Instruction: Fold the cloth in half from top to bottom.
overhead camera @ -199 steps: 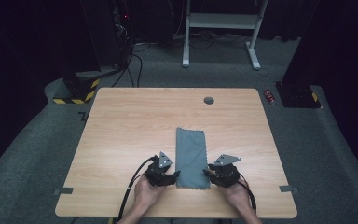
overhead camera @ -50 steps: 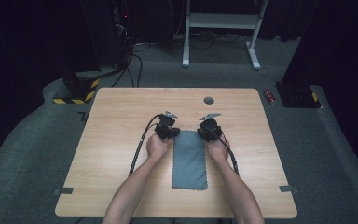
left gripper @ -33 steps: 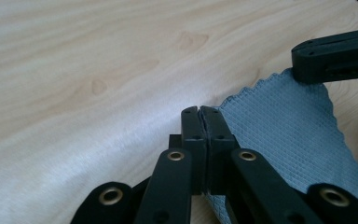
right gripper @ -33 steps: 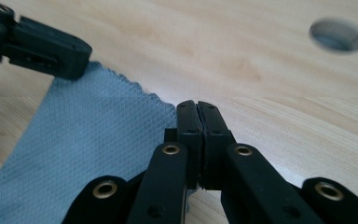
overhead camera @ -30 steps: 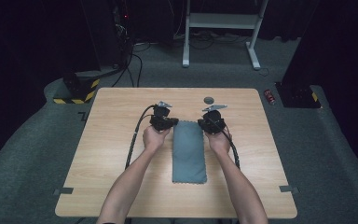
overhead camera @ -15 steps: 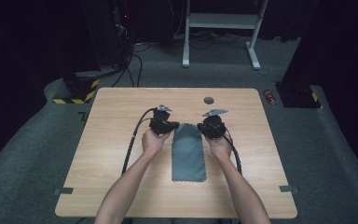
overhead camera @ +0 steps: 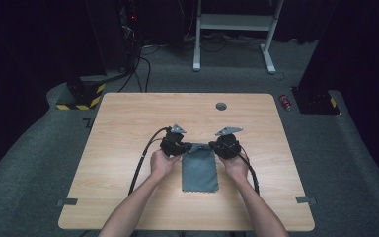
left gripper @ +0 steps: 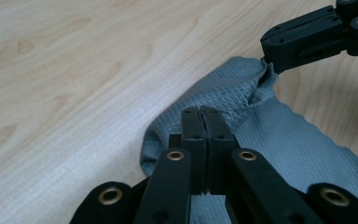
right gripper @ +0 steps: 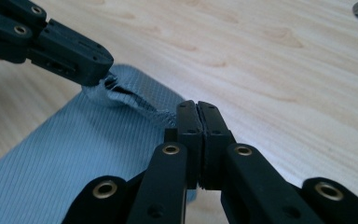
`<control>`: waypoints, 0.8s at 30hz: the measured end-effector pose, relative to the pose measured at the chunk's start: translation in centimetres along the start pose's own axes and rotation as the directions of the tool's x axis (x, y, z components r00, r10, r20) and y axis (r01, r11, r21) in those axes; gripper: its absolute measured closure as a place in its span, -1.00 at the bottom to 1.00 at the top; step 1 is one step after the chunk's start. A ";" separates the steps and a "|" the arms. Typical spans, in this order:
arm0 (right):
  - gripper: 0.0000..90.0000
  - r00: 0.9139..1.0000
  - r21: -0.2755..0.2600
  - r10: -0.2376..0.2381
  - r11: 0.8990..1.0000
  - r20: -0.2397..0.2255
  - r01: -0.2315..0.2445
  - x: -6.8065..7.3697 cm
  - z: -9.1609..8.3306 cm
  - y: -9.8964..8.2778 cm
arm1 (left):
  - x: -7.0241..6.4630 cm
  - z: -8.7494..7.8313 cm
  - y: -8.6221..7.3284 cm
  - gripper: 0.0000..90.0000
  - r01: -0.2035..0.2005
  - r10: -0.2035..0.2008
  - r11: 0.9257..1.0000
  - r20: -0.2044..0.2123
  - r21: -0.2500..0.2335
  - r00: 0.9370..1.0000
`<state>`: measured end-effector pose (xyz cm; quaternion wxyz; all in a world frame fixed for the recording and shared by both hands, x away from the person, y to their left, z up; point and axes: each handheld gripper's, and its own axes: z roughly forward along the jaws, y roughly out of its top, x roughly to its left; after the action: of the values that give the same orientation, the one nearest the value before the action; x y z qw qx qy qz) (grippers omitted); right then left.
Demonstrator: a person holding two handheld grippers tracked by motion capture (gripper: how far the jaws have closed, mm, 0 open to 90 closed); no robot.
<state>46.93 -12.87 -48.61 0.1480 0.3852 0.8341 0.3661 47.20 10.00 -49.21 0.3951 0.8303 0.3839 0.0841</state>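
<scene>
A grey-blue waffle-weave cloth (overhead camera: 200, 173) lies lengthwise on the wooden table (overhead camera: 128, 123), between the person's hands. My left gripper (overhead camera: 189, 146) is shut on the cloth's far left corner, and my right gripper (overhead camera: 211, 146) is shut on its far right corner. In the left gripper view the closed jaws (left gripper: 204, 113) pinch a raised fold of cloth (left gripper: 223, 91), with the right gripper (left gripper: 268, 58) pinching the other corner beyond. In the right gripper view the closed jaws (right gripper: 196, 108) hold the cloth's edge (right gripper: 74, 154), and the left gripper (right gripper: 98, 70) grips the bunched corner opposite.
A round grommet hole (overhead camera: 221, 106) sits near the table's far edge. Black cables (overhead camera: 143, 158) trail from the grippers across the table toward the person. On the floor beyond are a white desk frame (overhead camera: 232, 22), a small red object (overhead camera: 286, 102) and a yellow-black striped base (overhead camera: 79, 101).
Both grippers have drawn back toward the person and sunk a little, bringing the cloth's far edge with them. The cloth on the table now looks shorter.
</scene>
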 end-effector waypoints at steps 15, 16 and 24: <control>0.97 0.996 -0.007 -0.080 0.997 -0.041 0.080 3.0 -1.8 -3.7 | -2.1 -1.8 -3.5 0.98 -0.012 0.012 1.000 0.014 -0.001 1.000; 0.97 0.996 -0.008 -0.082 0.997 -0.044 0.082 3.1 -2.0 -3.8 | -2.3 -1.9 -3.6 0.98 -0.022 0.022 1.000 0.013 -0.002 1.000; 0.97 0.995 -0.009 -0.086 0.996 -0.047 0.086 3.6 -2.4 -4.6 | -3.2 -2.4 -4.3 0.98 -0.049 0.049 0.999 0.025 -0.003 0.998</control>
<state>40.85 -13.39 -50.21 0.1453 0.3396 0.8519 0.3711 41.44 10.85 -50.17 0.3985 0.8401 0.3584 0.0838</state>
